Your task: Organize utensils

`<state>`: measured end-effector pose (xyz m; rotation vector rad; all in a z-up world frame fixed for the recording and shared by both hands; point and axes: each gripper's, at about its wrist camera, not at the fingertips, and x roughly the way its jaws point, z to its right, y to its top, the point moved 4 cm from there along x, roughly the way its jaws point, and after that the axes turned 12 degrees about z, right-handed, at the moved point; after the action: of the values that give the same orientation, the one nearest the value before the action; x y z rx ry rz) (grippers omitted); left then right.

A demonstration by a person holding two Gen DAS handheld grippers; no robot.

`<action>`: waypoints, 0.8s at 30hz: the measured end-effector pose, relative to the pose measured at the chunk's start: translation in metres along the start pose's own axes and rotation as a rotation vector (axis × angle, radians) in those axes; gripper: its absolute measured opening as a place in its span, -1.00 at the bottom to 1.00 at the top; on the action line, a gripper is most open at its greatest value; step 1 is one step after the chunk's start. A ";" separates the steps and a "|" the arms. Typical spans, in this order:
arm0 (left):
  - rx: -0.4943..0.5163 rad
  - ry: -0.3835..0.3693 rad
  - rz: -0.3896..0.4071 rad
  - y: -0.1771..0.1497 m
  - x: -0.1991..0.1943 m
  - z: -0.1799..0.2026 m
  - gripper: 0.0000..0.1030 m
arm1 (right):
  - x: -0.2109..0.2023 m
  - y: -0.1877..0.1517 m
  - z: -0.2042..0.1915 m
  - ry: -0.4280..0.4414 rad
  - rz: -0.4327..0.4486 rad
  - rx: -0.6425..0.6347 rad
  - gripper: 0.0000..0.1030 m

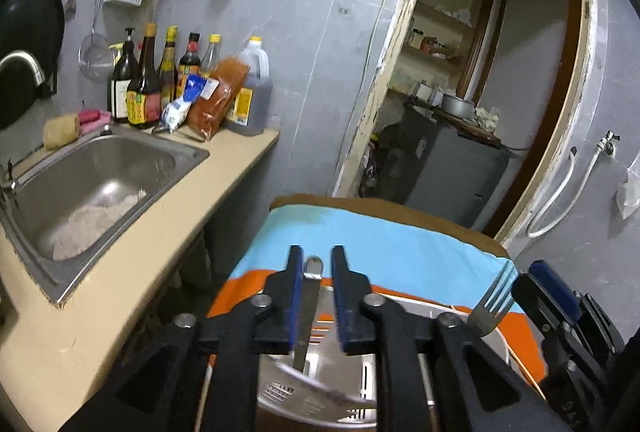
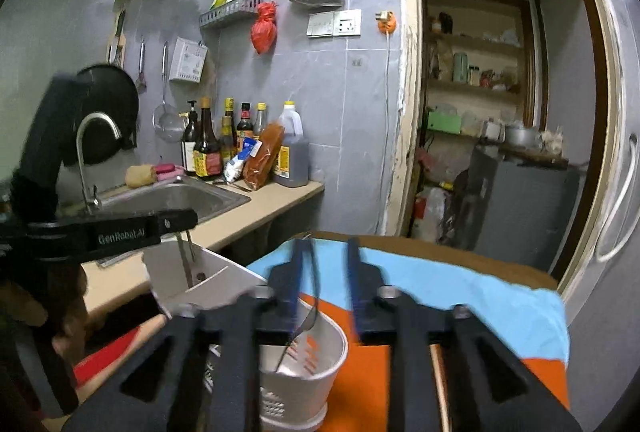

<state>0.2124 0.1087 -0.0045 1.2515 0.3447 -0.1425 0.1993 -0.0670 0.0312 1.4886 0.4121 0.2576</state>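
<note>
- The left gripper (image 1: 318,256) has its jaws narrowly apart around a steel handle (image 1: 311,288). The handle leans on the 9 o'clock finger with a gap on the other side, so it is loose, not pinched.
- That handle already stands in the holder (image 1: 316,388) at 6 o'clock. Widening a little more and lifting straight off should leave it undisturbed.
- The right gripper (image 2: 325,246) is also narrowly apart. The fork (image 2: 314,292) rests against its 9 o'clock finger and drops into the holder's cup (image 2: 340,340).
- Seen from the left wrist, the fork stands tines up at 3 o'clock of the left jaws, just beside the right gripper.
- The two grippers are close together, so withdrawing one at a time would avoid a knock.
- The holder sits on the cloth (image 2: 460,284) near its 9 o'clock edge and looks light. A snagged tine could tip it.
</note>
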 end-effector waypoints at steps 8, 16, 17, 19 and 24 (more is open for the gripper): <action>-0.034 -0.021 0.050 0.004 -0.016 0.012 0.34 | -0.016 -0.006 0.039 -0.047 -0.005 0.145 -0.27; 0.025 -0.010 0.139 0.009 -0.036 0.047 0.84 | -0.044 -0.002 0.082 -0.132 0.049 0.208 0.38; 0.035 -0.009 0.153 0.008 -0.039 0.053 0.89 | -0.048 -0.001 0.085 -0.143 0.055 0.207 0.46; 0.053 -0.004 0.181 0.006 -0.046 0.065 0.93 | -0.057 -0.001 0.097 -0.177 0.069 0.202 0.56; 0.099 -0.003 0.222 -0.005 -0.060 0.096 0.97 | -0.079 -0.001 0.126 -0.240 0.084 0.190 0.84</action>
<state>0.1716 0.0116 0.0366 1.3784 0.1962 0.0293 0.1800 -0.2138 0.0429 1.7034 0.1856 0.1053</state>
